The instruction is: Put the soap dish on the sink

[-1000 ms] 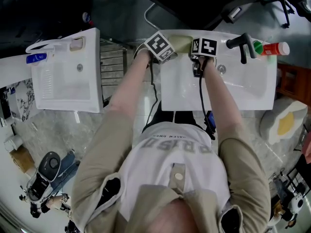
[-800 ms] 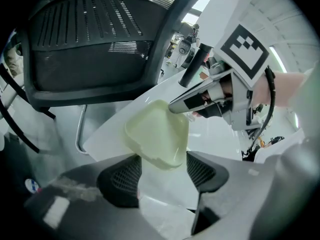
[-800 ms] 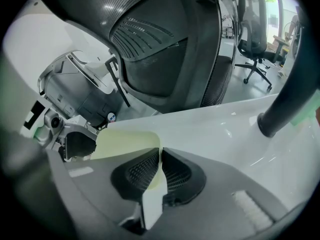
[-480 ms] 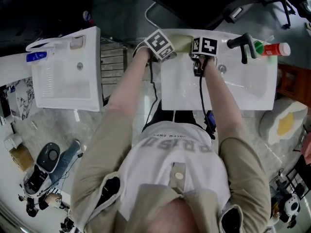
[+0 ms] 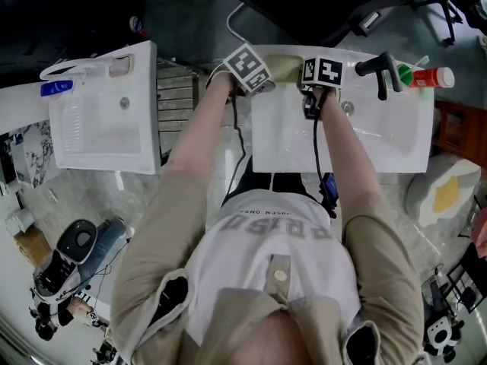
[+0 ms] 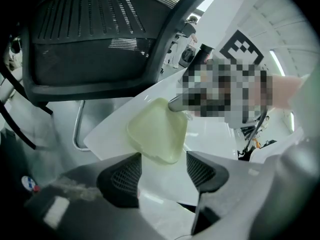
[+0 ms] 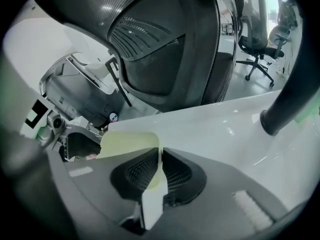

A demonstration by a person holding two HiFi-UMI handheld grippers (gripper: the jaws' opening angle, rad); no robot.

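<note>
A pale yellow-green soap dish [image 5: 283,66] sits on the back ledge of the white sink [image 5: 380,139]. My right gripper [image 7: 161,156] is shut on the dish's [image 7: 130,141] thin right rim, with the wall pinched between its ribbed pads. My left gripper [image 6: 162,166] is open just in front of the dish [image 6: 156,129], whose near edge reaches between the jaws without touching the pads. In the head view the left gripper [image 5: 255,73] and right gripper [image 5: 310,78] flank the dish, and their marker cubes hide the fingertips.
A black faucet [image 5: 380,71] stands on the ledge right of the dish, with a red and green bottle [image 5: 426,76] beyond it. A second white sink [image 5: 99,128] lies to the left. A black mesh office chair [image 6: 90,39] stands behind the sink.
Both grippers and the dish hold still. Only a shoe at the lower left of the head view has shifted.
</note>
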